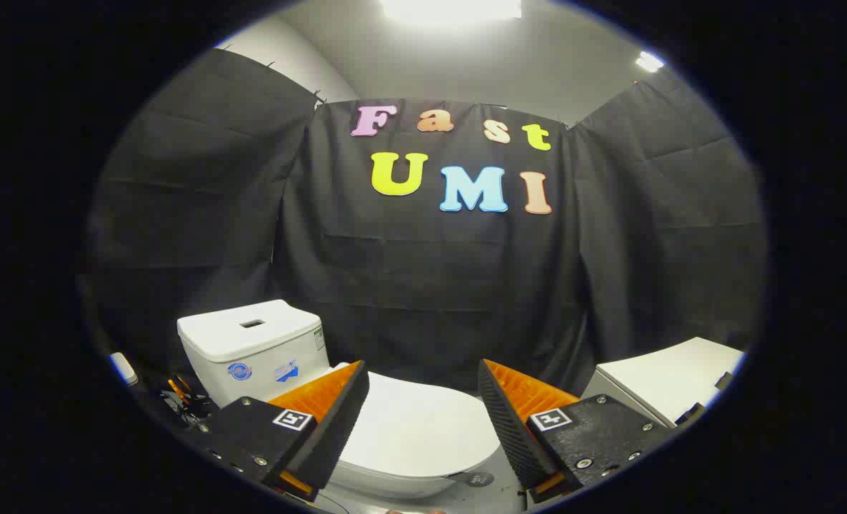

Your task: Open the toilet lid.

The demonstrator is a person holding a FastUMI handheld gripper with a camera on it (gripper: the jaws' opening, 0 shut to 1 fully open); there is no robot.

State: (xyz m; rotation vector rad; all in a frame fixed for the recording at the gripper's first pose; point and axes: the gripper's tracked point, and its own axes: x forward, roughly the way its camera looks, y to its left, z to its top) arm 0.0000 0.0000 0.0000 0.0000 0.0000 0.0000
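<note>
Fingers (338, 421): spread apart, holding nothing, above the closed toilet lid (416, 435). Tank (252, 350) beyond. Risk: smooth lid rim slipping off the fingers, dropping shut.

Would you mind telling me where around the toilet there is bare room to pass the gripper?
The gap ahead of the open gripper, above the closed toilet lid, is free; its jaws stand wide apart. Bare floor lies between the lid's front and the white cabinet. Beside the tank, the dark clutter crowds things.
</note>
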